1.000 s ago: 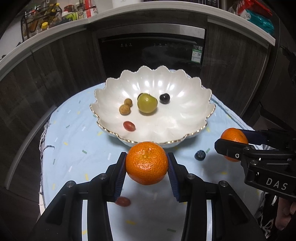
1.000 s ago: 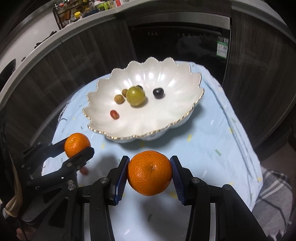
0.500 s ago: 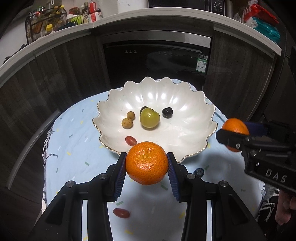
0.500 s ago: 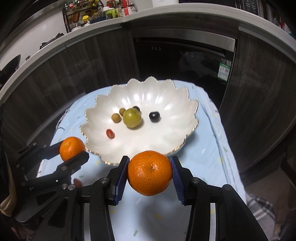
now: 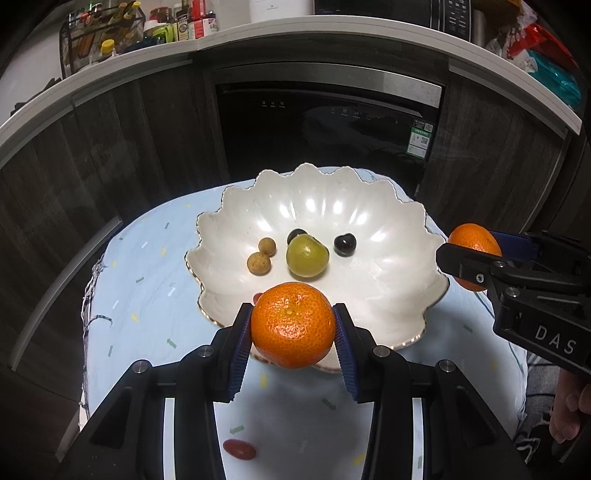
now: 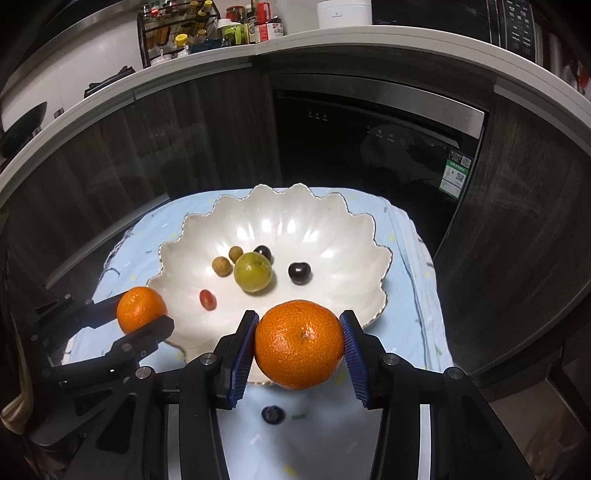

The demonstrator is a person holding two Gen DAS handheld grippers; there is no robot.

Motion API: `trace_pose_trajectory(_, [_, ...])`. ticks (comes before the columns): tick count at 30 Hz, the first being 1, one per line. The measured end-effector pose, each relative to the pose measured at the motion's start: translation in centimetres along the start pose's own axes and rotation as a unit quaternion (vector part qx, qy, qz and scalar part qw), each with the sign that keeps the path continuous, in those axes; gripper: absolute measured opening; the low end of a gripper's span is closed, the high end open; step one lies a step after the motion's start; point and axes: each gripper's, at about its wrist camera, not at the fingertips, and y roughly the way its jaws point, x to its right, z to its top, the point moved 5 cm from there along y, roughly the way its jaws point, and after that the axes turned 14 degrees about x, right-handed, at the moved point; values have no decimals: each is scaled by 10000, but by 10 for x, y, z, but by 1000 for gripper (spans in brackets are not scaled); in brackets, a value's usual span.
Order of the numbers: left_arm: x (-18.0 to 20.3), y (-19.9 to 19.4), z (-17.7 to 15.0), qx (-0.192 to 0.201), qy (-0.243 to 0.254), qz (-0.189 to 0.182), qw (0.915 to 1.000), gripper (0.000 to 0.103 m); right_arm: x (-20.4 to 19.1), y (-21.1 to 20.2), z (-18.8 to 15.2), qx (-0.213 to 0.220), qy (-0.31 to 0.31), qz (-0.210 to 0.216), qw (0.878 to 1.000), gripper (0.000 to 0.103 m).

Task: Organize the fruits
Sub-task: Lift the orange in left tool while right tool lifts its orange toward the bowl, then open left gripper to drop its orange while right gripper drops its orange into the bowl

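In my left-wrist view, the mandarin (image 5: pixel 293 325) is covering most of a red fruit (image 5: pixel 257 296) in the bowl (image 5: pixel 406 236). A green fruit (image 5: pixel 307 256) is hiding part of a dark fruit (image 5: pixel 296 234). The frame's right edge is cropping my right hand (image 5: pixel 570 410); shelf bottle labels (image 5: pixel 192 22) are staying too small to read.

Left claw (image 5: pixel 293 326) angles steeply down, blue pads clamped on both sides of what it carries. Right claw (image 6: pixel 298 345) mirrors that tilt and grip. In the left view the right claw (image 5: pixel 474 258) enters from three o'clock; bare fingers (image 5: pixel 570 411) show at four o'clock.
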Motion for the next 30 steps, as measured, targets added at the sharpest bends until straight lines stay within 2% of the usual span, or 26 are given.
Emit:
trace_pose_trajectory(7, [-5,9,6,60,-160,95,9998,42,2,8,5,-1,-21,-8,10000,46])
trace_pose_trajectory(30, [-23,42,2,-140,-610,250,9977,42,4,52,11,-124,-209,32,9997,46])
